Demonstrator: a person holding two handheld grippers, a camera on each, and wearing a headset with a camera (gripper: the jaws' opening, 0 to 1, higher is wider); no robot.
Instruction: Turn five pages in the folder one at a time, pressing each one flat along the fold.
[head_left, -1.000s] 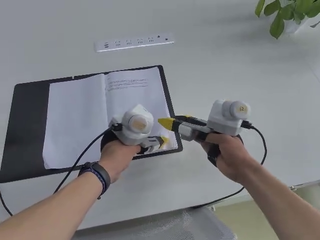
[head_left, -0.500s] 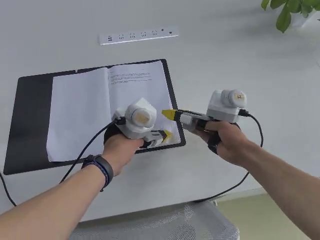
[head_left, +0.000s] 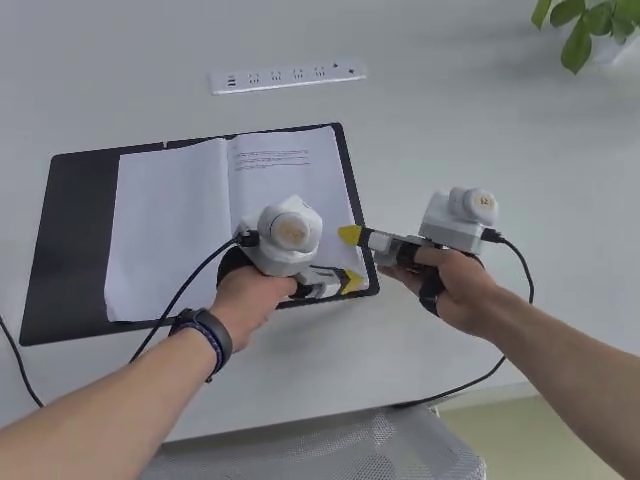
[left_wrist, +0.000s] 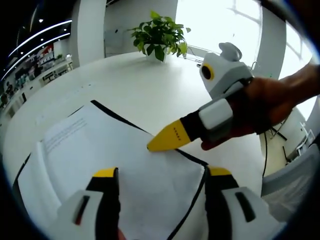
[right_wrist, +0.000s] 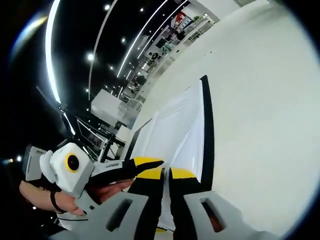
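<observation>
The black folder (head_left: 75, 250) lies open on the white table (head_left: 480, 130), with printed lines heading its right page (head_left: 290, 190) (too small to read). The left gripper (left_wrist: 162, 172) spreads its jaws over that page's near corner; the right gripper (head_left: 350, 236), jaws closed, points in alongside.

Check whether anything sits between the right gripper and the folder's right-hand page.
Nothing visible does. The right gripper, shut, has its tip at the outer edge of the right-hand page. The left gripper, open, is over that page's near corner, beside the path, not across it.
</observation>
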